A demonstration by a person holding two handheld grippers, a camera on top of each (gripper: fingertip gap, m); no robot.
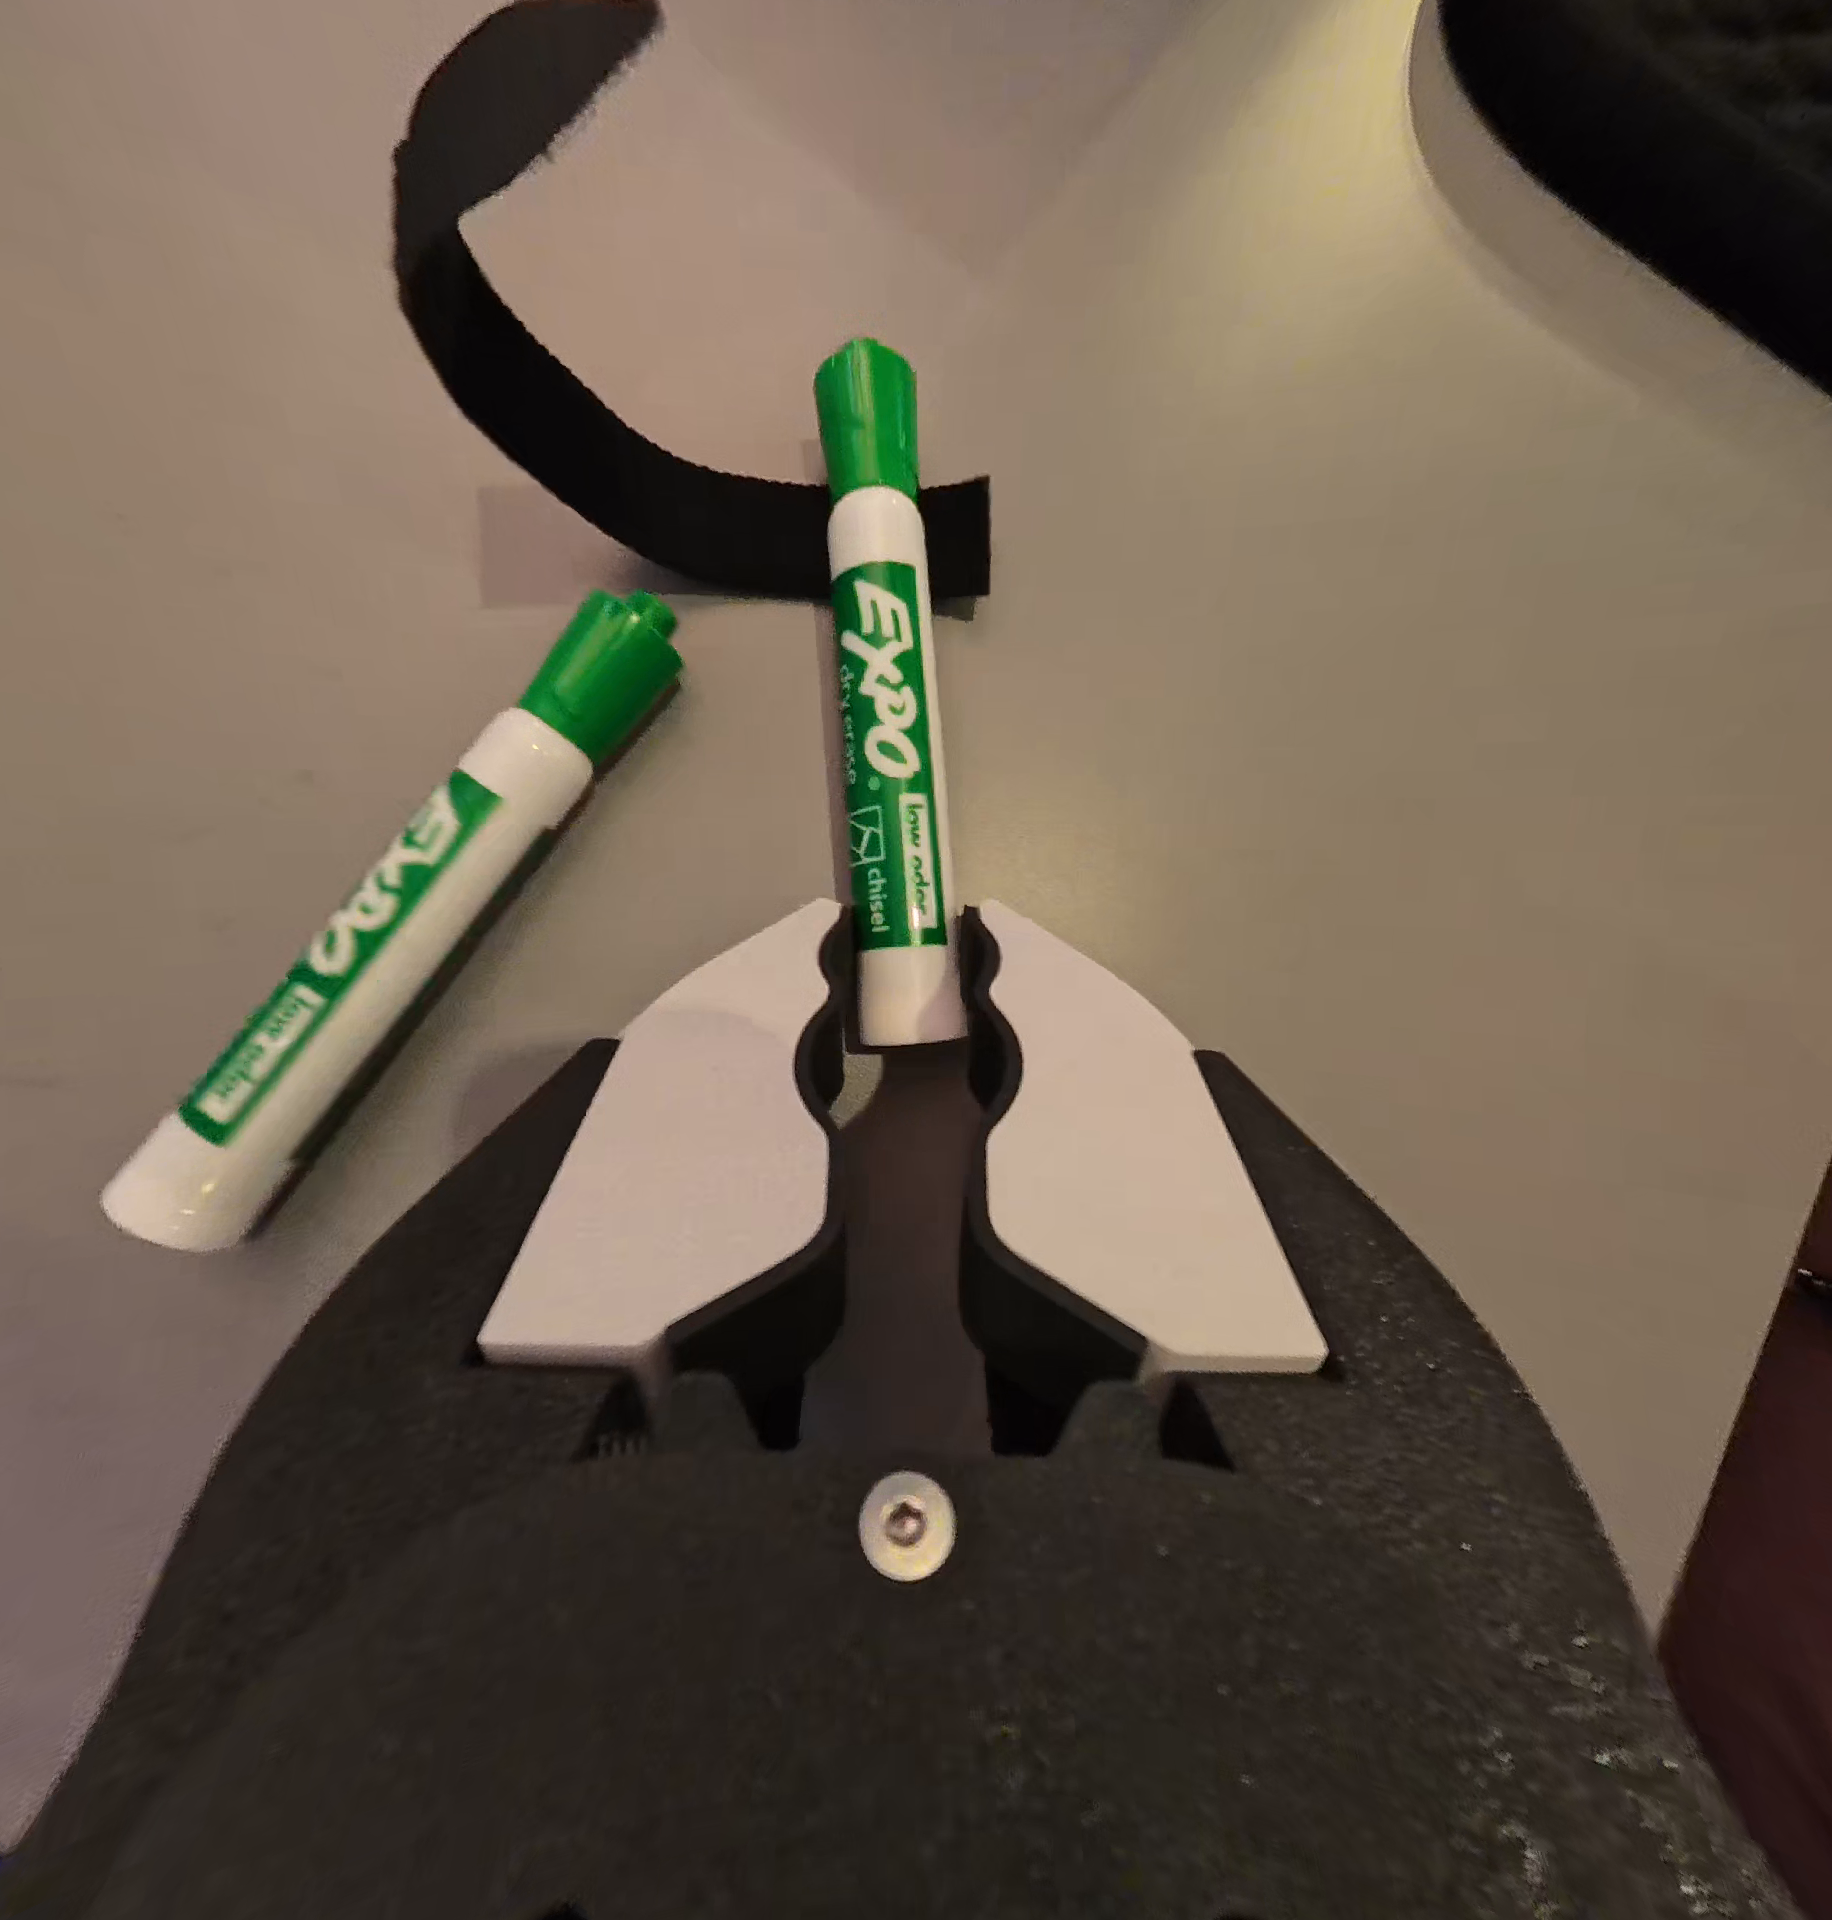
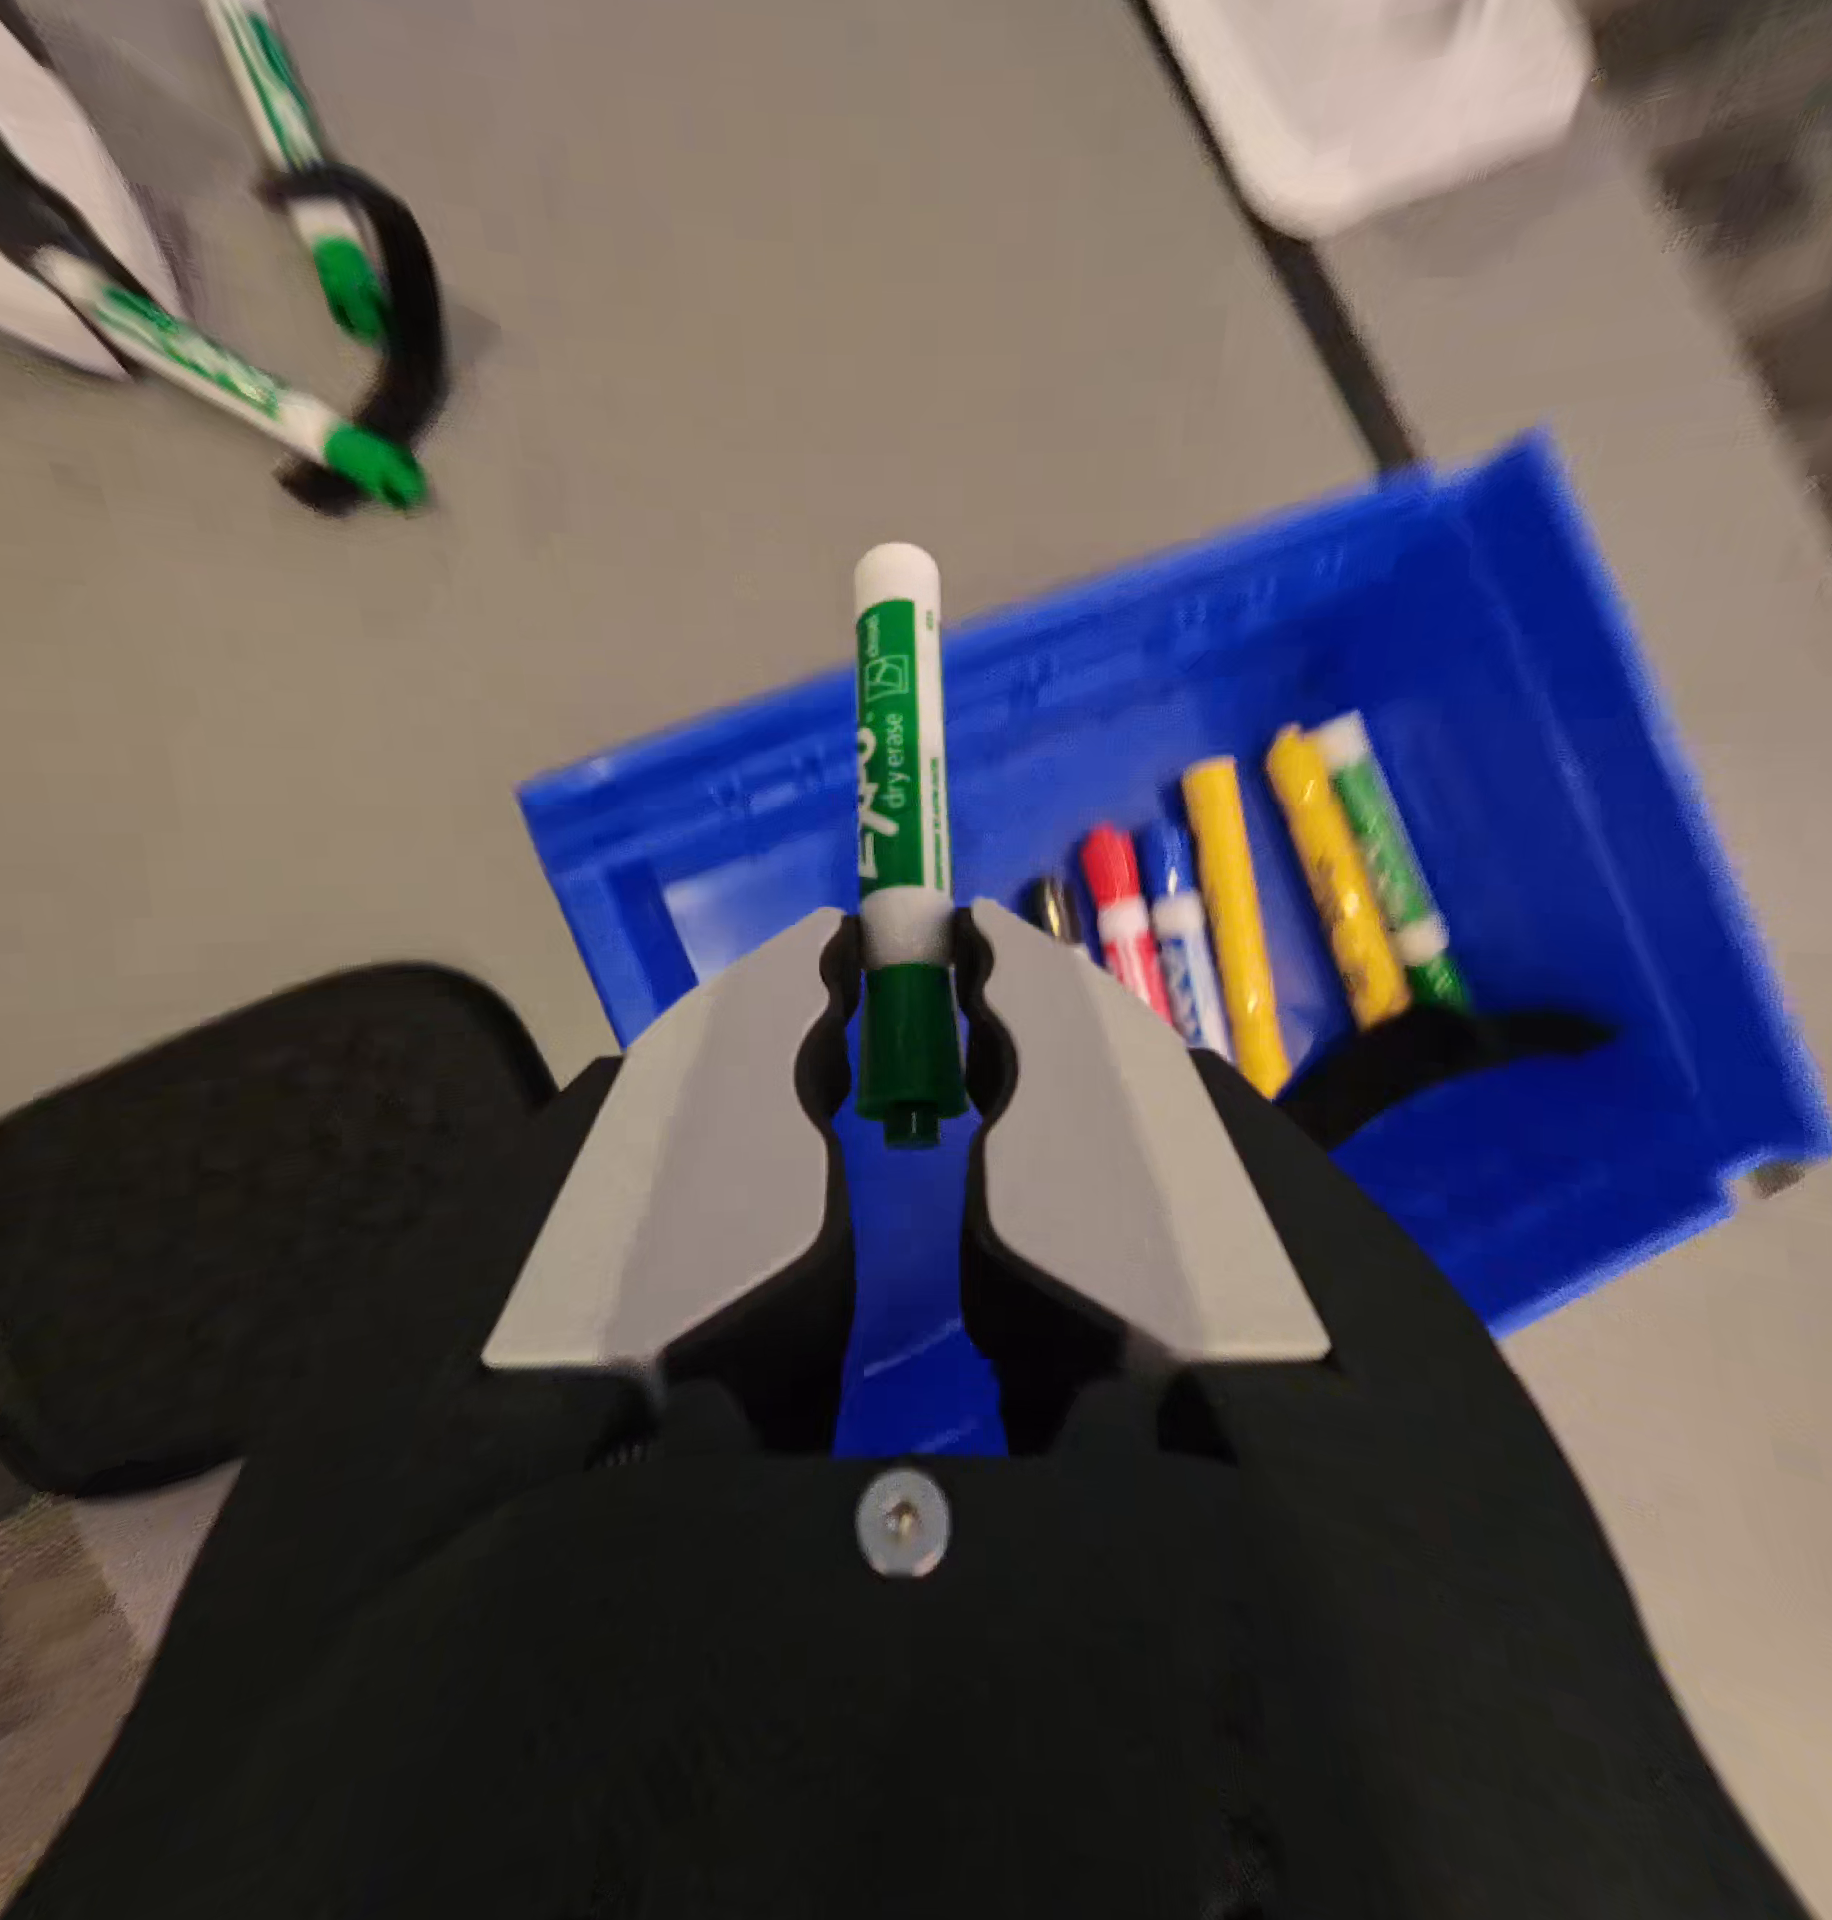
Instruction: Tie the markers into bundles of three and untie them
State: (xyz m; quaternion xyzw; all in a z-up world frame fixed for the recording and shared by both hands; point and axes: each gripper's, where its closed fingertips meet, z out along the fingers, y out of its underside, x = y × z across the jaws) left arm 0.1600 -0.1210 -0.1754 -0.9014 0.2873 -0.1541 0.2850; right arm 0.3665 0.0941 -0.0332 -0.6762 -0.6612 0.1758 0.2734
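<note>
In the left wrist view, the far end of the black strap (image 1: 496, 343) is cut off by the top edge, and part of it is hidden behind the held green marker (image 1: 886, 717). A dark object (image 1: 1701, 156) at the upper right corner is cropped and cannot be identified.

In the right wrist view, the whole picture is smeared. The markers in the blue bin (image 2: 1494, 644) are partly hidden behind the right hand-held gripper (image 2: 907, 914). Two green markers (image 2: 320, 239) at the upper left are blurred, and one is cut off by the top edge.
</note>
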